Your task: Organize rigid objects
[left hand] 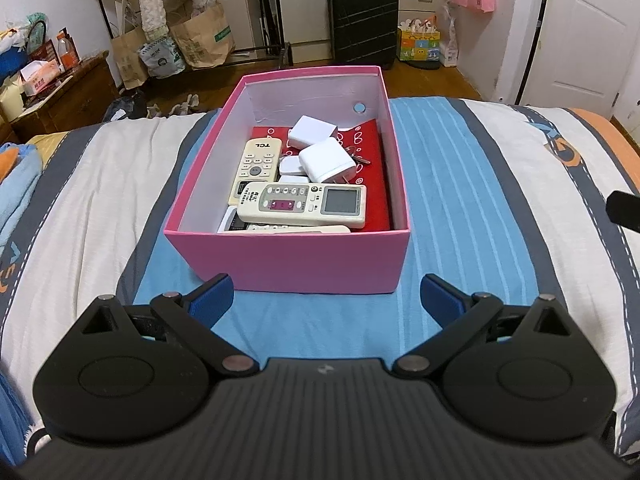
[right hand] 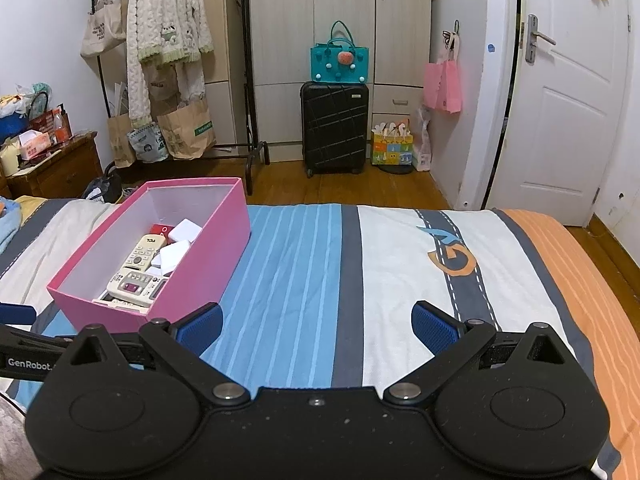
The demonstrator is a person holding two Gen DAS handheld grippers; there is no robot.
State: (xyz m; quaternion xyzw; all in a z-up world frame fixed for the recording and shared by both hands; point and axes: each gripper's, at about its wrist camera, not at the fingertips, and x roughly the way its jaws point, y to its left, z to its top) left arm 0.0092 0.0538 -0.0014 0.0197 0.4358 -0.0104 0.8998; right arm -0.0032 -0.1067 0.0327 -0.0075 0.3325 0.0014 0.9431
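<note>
A pink box (left hand: 288,256) stands on the striped bed sheet (left hand: 460,200). Inside lie a white TCL remote (left hand: 257,168), a larger white remote with a screen (left hand: 304,205), several white chargers (left hand: 326,160) and a red booklet (left hand: 374,168). My left gripper (left hand: 327,300) is open and empty, just in front of the box's near wall. My right gripper (right hand: 318,330) is open and empty over the blue stripes, to the right of the box (right hand: 200,256). The remotes (right hand: 136,282) show in the right wrist view too.
A black suitcase (right hand: 334,128) with a teal bag (right hand: 340,62) stands by the wardrobe. A clothes rack (right hand: 168,40) with paper bags is at the back left, a wooden nightstand (right hand: 56,172) at the left. A white door (right hand: 560,100) is at the right.
</note>
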